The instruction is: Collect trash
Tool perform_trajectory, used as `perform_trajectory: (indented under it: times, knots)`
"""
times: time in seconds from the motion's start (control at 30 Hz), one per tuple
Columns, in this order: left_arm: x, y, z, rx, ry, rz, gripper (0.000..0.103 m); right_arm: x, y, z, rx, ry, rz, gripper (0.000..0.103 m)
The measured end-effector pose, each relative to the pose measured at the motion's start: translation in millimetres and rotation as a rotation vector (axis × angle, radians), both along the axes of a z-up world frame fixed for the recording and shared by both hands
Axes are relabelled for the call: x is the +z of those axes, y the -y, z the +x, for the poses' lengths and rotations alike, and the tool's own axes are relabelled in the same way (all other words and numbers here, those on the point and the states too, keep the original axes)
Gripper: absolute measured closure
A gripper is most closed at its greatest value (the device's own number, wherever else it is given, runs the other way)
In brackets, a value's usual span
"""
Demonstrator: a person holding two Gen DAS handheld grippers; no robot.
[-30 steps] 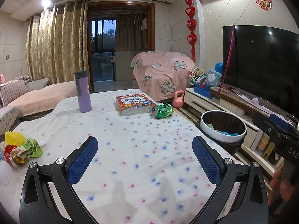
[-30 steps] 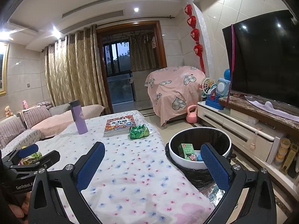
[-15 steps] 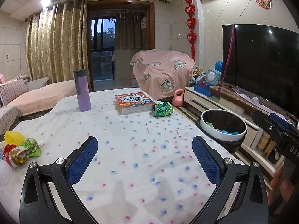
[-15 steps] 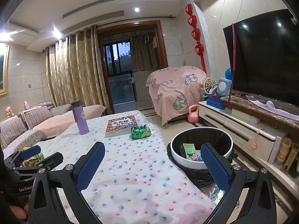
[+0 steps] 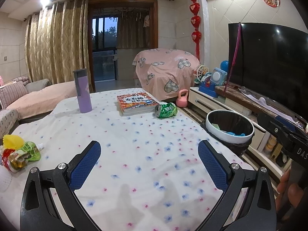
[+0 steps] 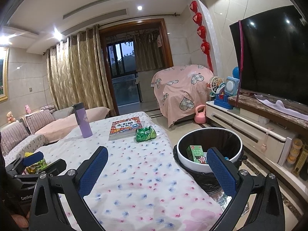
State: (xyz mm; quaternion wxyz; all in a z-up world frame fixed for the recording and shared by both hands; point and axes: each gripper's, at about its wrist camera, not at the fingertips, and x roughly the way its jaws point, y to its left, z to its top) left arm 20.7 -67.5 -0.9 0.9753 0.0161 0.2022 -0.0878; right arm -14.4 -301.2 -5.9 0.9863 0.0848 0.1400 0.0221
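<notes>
A crushed green can (image 5: pixel 166 110) (image 6: pixel 145 133) lies on the floral tablecloth beside a book, far ahead of both grippers. A heap of wrappers and a green pouch (image 5: pixel 21 153) sits at the table's left edge. The white-rimmed bin (image 5: pixel 230 128) (image 6: pixel 209 150) with a black liner stands on the floor to the table's right; a green carton (image 6: pixel 197 153) lies inside. My left gripper (image 5: pixel 149 162) hangs open over the near table. My right gripper (image 6: pixel 156 168) is open too, spanning the table's right edge and the bin. Neither holds anything.
A purple flask (image 5: pixel 82 93) and a book (image 5: pixel 135 105) stand at the far side of the table (image 5: pixel 134 144). A TV unit (image 6: pixel 250 127) with a TV and toys runs along the right. A sofa (image 5: pixel 38 98) lies to the left; a pink kettlebell (image 6: pixel 200 114) sits on the floor.
Both grippers stay open and empty. The right wrist view has drifted slightly; the left has hardly moved.
</notes>
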Motion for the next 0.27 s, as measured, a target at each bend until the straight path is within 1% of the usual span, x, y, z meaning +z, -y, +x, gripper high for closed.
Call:
perform_trajectory:
  times: [0.27]
  knots:
    - [-2.2, -1.7, 5.1, -0.003, -0.016, -0.005, 0.000, -3.8, 3.8, 7.2, 0.000, -0.020, 0.009, 0.000]
